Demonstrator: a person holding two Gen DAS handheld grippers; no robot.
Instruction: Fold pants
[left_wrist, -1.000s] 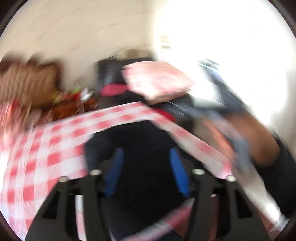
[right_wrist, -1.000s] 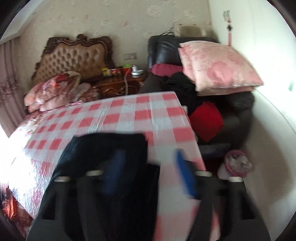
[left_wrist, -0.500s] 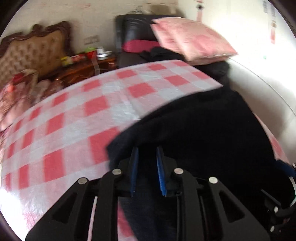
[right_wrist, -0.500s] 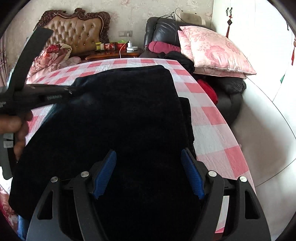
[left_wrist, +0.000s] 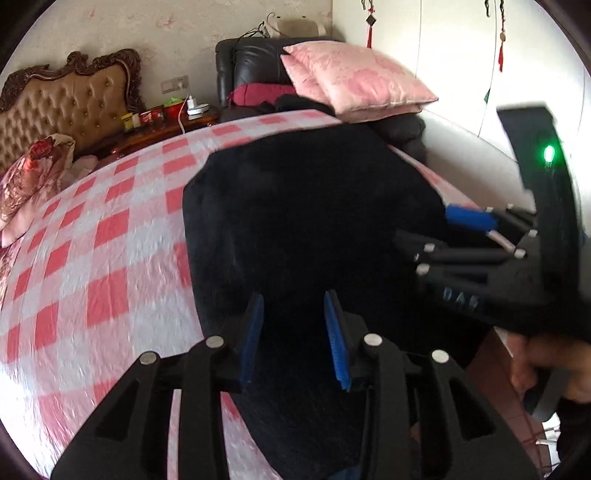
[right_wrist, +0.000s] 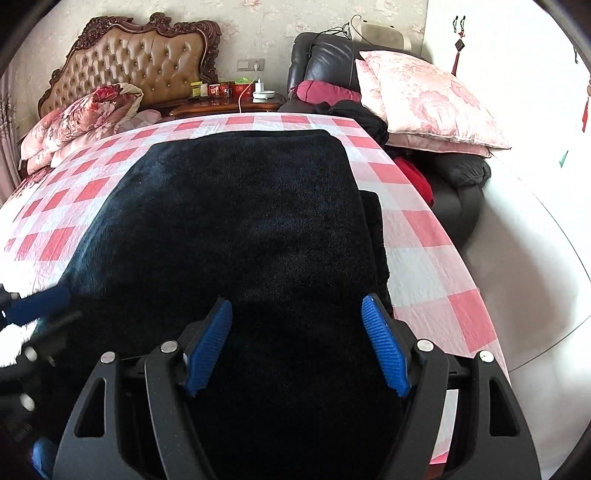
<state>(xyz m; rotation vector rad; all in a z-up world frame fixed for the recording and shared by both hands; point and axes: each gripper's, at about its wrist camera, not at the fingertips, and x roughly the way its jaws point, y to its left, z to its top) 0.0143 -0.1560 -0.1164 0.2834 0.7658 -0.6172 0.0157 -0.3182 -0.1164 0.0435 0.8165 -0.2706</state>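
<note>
Across the middle of both frames, the pants lie soft and floppy; my left tool is opening, my right tool spread, both empty; I'd pinch an edge.

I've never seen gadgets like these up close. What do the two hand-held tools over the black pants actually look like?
Each is a matte black plastic frame with cut-out struts and silver pivot pins. The left gripper and the right gripper both end in jaws lined with ribbed blue pads. Seen from the left camera, the right tool's upright black body carries a glowing green light and faint lettering. A hand grips its handle.
</note>
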